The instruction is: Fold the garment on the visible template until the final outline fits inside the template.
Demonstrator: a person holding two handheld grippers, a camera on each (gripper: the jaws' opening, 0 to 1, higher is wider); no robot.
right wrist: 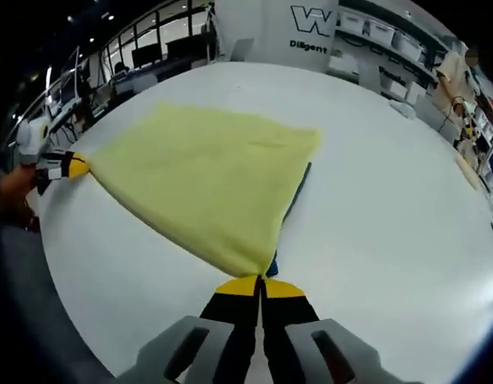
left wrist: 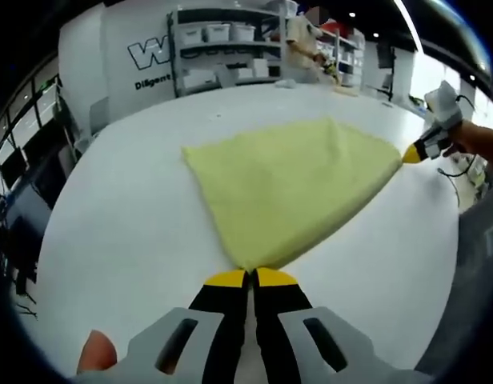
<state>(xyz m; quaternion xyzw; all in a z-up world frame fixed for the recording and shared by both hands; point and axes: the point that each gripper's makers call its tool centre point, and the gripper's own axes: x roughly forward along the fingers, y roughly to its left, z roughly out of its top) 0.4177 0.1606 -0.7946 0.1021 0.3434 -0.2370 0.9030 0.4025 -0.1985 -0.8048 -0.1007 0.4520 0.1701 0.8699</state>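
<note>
In the left gripper view, dark windows and a row of monitors (left wrist: 10,172) line the far left edge of the room. A fingertip (left wrist: 96,352) of the holding hand shows at the bottom left, beside the grey housing. The white tabletop (left wrist: 126,216) spreads wide and bare on that side. Behind it stands a white wall panel with a large dark logo (left wrist: 150,54), then grey shelving (left wrist: 222,48) carrying white bins. The left gripper (left wrist: 250,278) rises from the bottom centre, its yellow-tipped jaws closed on the near corner of the yellow garment (left wrist: 294,180). The garment lies flat on the tabletop, stretched taut between the two grippers. A person (left wrist: 302,40) stands by the shelving at the back. At the right edge the right gripper (left wrist: 416,152) pinches the garment's far corner, with a hand (left wrist: 478,140) behind it.

In the right gripper view, the left gripper (right wrist: 77,166) is at the far left, clamped on the garment's corner. Desks and screens (right wrist: 142,56) sit behind it under ceiling lights. The garment (right wrist: 206,176) spreads across the tabletop (right wrist: 390,208). The right gripper (right wrist: 261,286) has its jaws shut on the near corner. A dark blue edge (right wrist: 298,192) peeks from beneath the garment's right side; what it is cannot be told for sure. The logo panel (right wrist: 314,20) and shelving (right wrist: 382,36) stand at the upper right.
</note>
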